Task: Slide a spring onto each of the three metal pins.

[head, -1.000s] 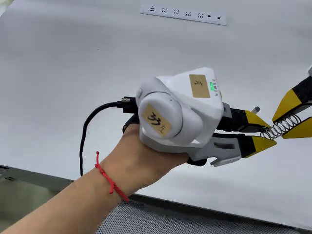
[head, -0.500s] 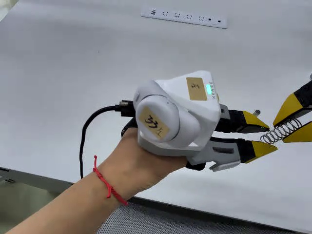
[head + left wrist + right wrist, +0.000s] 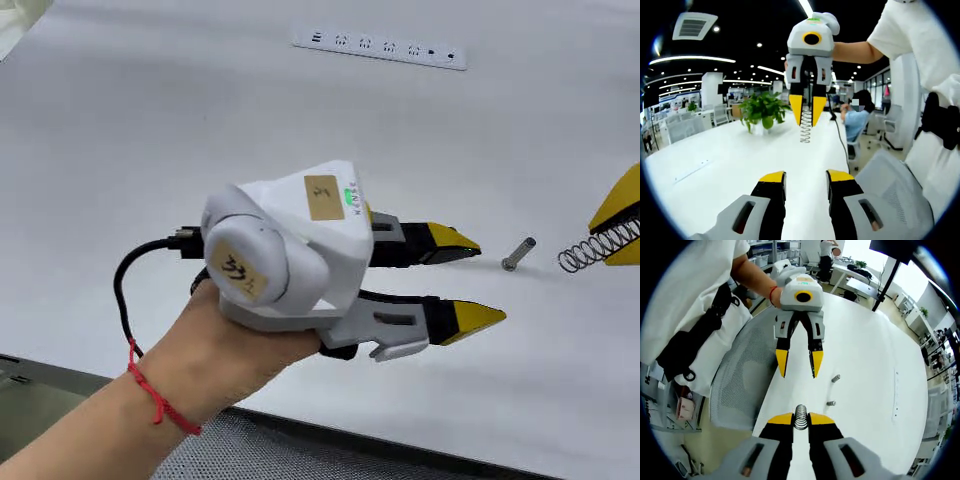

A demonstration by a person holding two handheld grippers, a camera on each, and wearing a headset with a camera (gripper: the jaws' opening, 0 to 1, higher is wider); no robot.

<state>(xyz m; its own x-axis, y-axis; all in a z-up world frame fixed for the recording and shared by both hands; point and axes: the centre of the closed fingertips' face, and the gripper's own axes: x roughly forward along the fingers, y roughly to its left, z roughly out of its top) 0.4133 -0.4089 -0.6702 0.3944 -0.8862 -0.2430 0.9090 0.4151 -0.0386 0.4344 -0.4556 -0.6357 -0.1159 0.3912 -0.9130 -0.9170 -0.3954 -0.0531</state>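
The left gripper (image 3: 488, 280) is at the left, held in a hand, with its jaws apart and nothing between them, so it is free to take a pin; just to the right of its tips, on the white table (image 3: 200, 150), lies a small metal pin (image 3: 518, 252), seemingly on its side; I judge it stiff, smooth and light, so it may roll or slip, and the better hold is across one end, leaving the other end bare for the spring; farther right, at the edge of the head view, is the spring (image 3: 595, 248); it is a thin wire coil, very light and soft, easy to crush or to shoot away if pressed hard, so a gentle hold across the coils near one end seems right; the right gripper (image 3: 801, 421) has its jaws clamped on it in this way, the coil sitting between the two yellow tips and reaching out beyond them; the pin is touched by neither gripper and lies between them; in the right gripper view a nearer pin (image 3: 830, 403) and a farther pin (image 3: 835, 378) lie on the table, a little right of the spring
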